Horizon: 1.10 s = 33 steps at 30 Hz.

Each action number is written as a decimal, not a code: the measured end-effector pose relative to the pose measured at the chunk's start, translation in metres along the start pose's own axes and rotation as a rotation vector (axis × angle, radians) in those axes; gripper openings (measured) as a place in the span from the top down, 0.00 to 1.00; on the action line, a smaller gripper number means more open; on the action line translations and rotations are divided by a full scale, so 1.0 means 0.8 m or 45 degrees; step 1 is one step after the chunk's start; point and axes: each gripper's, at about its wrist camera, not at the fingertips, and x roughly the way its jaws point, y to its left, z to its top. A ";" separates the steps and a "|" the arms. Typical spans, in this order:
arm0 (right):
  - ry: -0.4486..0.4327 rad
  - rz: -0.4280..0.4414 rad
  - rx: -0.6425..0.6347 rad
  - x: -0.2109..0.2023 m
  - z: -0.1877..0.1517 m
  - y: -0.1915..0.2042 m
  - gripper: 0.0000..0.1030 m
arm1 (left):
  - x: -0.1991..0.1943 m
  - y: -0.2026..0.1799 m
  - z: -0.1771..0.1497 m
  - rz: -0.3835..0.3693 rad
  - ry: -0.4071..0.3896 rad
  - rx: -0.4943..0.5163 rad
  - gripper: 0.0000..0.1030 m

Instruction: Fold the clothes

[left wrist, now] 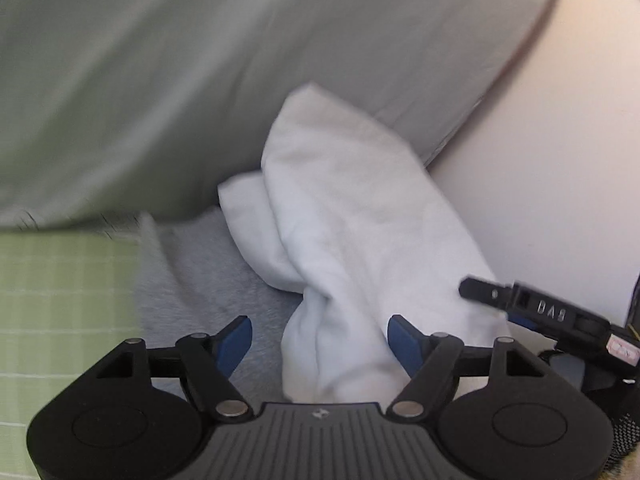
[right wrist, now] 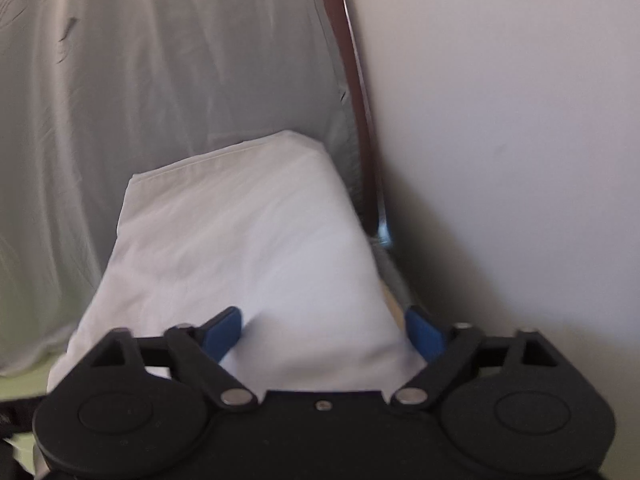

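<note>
With both the left hand-held gripper [left wrist: 320, 340] and right hand-held gripper [right wrist: 324, 332] spread open around it, the white garment [left wrist: 352, 216] could slump unfolded.

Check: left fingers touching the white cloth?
Cannot tell. In the left wrist view the white cloth runs between the open left gripper's fingers; contact at the right pad is unclear.

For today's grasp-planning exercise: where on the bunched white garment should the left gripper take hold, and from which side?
Grip the narrow twisted neck of the white garment, coming straight forward along the fingers. The left gripper is open and already straddles that gathered part, which is thin enough to pinch; higher up the cloth widens and looks too bulky.
</note>
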 end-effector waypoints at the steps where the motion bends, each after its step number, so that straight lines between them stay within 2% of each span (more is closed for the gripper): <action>1: -0.011 -0.010 -0.014 -0.014 -0.005 0.006 0.11 | -0.016 -0.010 0.000 0.015 -0.024 0.048 0.21; 3: -0.030 -0.012 -0.022 -0.043 -0.017 0.018 0.00 | -0.055 -0.030 -0.010 0.039 -0.078 0.148 0.17; 6: -0.105 -0.064 -0.011 -0.089 -0.036 0.036 0.00 | -0.124 -0.051 -0.027 0.049 -0.161 0.237 0.00; 11: -0.194 -0.049 0.023 -0.181 -0.077 0.061 0.00 | -0.215 -0.071 -0.060 -0.002 -0.202 0.251 0.00; 14: -0.225 -0.041 0.070 -0.232 -0.102 0.070 0.00 | -0.258 -0.082 -0.082 0.052 -0.263 0.231 0.00; 17: -0.182 -0.072 0.104 -0.278 -0.127 0.074 0.00 | -0.291 -0.090 -0.099 0.132 -0.290 0.215 0.00; 20: -0.146 -0.130 0.051 -0.312 -0.153 0.090 0.00 | -0.319 -0.099 -0.116 0.205 -0.284 0.248 0.00; 23: -0.136 -0.172 -0.018 -0.340 -0.181 0.106 0.00 | -0.335 -0.101 -0.132 0.186 -0.257 0.312 0.00; 27: -0.076 -0.152 0.005 -0.366 -0.209 0.112 0.00 | -0.350 -0.099 -0.156 0.161 -0.173 0.268 0.00; 33: -0.019 -0.179 -0.017 -0.387 -0.240 0.119 0.00 | -0.366 -0.104 -0.197 0.182 -0.098 0.286 0.00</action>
